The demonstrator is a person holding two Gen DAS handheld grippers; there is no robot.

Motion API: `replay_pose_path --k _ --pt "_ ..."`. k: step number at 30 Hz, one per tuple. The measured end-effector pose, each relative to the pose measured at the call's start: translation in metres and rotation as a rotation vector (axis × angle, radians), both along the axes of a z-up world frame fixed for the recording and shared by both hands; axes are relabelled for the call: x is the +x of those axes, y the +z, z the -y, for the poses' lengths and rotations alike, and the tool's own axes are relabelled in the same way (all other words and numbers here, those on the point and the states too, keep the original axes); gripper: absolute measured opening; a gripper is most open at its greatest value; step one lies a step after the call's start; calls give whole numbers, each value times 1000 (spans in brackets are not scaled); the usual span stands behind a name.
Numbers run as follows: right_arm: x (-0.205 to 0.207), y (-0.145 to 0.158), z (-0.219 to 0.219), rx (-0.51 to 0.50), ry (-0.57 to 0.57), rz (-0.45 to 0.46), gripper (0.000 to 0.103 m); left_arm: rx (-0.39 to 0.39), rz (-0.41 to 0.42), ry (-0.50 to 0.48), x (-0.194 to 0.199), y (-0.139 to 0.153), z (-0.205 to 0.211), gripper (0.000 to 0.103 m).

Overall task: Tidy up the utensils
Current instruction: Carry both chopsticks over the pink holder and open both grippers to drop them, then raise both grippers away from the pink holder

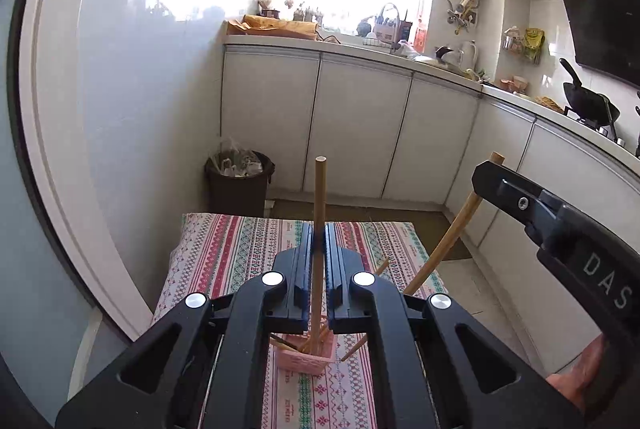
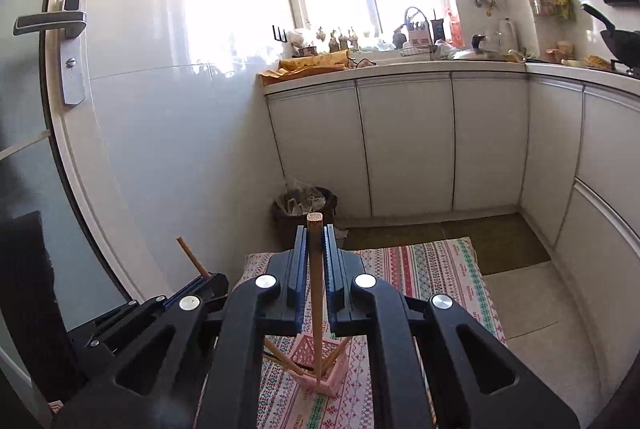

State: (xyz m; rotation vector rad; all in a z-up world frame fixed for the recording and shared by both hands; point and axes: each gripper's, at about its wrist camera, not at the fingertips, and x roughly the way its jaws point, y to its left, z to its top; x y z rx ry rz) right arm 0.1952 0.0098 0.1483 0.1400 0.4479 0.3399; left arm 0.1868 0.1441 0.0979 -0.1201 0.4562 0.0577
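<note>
A pink basket (image 1: 308, 355) stands on the patterned cloth (image 1: 224, 249) and holds several wooden chopsticks. My left gripper (image 1: 319, 239) is shut on an upright chopstick (image 1: 320, 189) whose lower end reaches into the basket. My right gripper (image 2: 315, 243) is shut on another upright chopstick (image 2: 316, 293) with its tip in the basket (image 2: 320, 363). In the left wrist view the right gripper (image 1: 486, 175) shows at the right, holding its slanted chopstick (image 1: 452, 233). In the right wrist view the left gripper (image 2: 204, 277) shows low at the left with its chopstick (image 2: 192, 257).
The cloth-covered table (image 2: 436, 269) stands in a small kitchen. A dark bin (image 1: 238, 177) with a bag stands beyond it by white cabinets (image 1: 360, 125). A door with a handle (image 2: 52, 21) is at the left. A wok (image 1: 588, 101) sits on the stove.
</note>
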Motion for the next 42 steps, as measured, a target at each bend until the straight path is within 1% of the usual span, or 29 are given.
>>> replay_pose_path --k 3,4,6,8,9,10,11,12,13,17,20,23,26,28,29,30,32,34,36,38,40,41,42 --pt "12 -12 -6 12 2 4 8 9 -10 25 18 -13 -6 4" --pt "16 -17 -6 21 5 -2 8 -3 -20 28 23 -19 -9 4" --pt "22 -26 -7 28 2 -9 8 -35 -51 25 34 -30 -17 5" --pt "27 -35 -7 27 -2 -19 8 -93 -82 29 38 -40 -27 5" --pt "31 -40 -7 27 -2 -30 8 -121 -87 23 38 -43 -31 6" --pt "34 -42 -8 27 -5 -37 8 -133 -87 25 37 -44 -34 7" --pt "37 -45 -9 27 -9 -43 8 -140 -80 29 34 -44 -37 8" --pt "39 -47 -10 26 -12 -48 8 -150 -77 23 31 -42 -39 12" --pt "40 -50 -11 25 -12 -52 8 -166 -68 20 27 -40 -42 13" --pt "41 -55 -18 12 -12 -52 8 -181 -3 48 7 -26 -49 14" --pt "42 -56 -25 5 -7 -46 8 -212 37 59 -9 -19 -57 21" --pt "47 -59 -32 2 -4 -52 8 -219 48 68 -16 -18 -62 23" --pt "51 -65 -39 -2 10 -66 9 -206 33 76 -15 -20 -63 23" --pt "52 -68 -43 -18 -3 -71 16 -201 23 80 -12 -21 -65 23" --pt "53 -69 -43 -24 -10 -74 25 -199 20 84 -12 -22 -65 23" --pt "53 -69 -43 -28 -20 -76 28 -197 20 89 -12 -22 -66 23" --pt "54 -69 -40 -27 -26 -82 29 -195 18 92 -12 -21 -67 23" --pt "53 -69 -37 -30 -38 -78 31 -195 19 96 -13 -21 -68 23" --pt "52 -68 -34 -28 -45 -80 36 -191 13 95 -14 -22 -68 24" --pt "50 -68 -31 -29 -50 -82 37 -184 7 95 -13 -23 -67 25" --pt "47 -69 -29 -31 -55 -81 41 -178 4 93 -13 -23 -64 27" --pt "45 -69 -27 -28 -59 -80 45 -174 5 95 -14 -24 -64 28" --pt "44 -69 -25 -25 -60 -82 48 -169 7 98 -15 -23 -63 32"
